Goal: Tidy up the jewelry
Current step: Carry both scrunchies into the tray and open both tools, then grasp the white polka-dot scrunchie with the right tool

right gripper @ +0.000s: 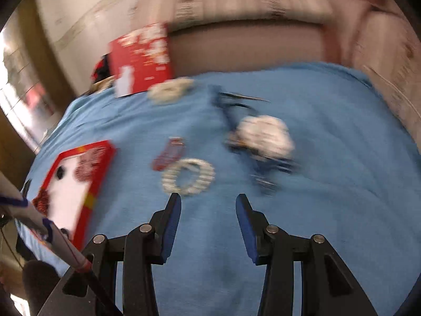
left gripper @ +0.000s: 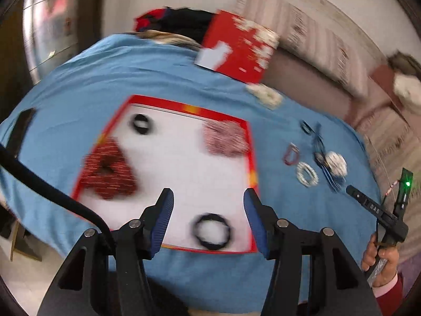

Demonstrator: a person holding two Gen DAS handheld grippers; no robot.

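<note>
A: Left gripper [left gripper: 208, 203]: spread wide, nothing between the pads, hovering over near edge of red-rimmed white shallow tray [left gripper: 252, 158]. Black bead bracelet [left gripper: 211, 231] lying inside tray, near edge.

B: Right gripper [right gripper: 208, 203]: spread wide too, nothing held, well right of tray, above blue cloth-covered tabletop [right gripper: 342, 158]. White pearl bracelet [right gripper: 188, 176] just ahead of pads, right of tray; small red bracelet [right gripper: 169, 154] touching it. Heavy blur.
</note>
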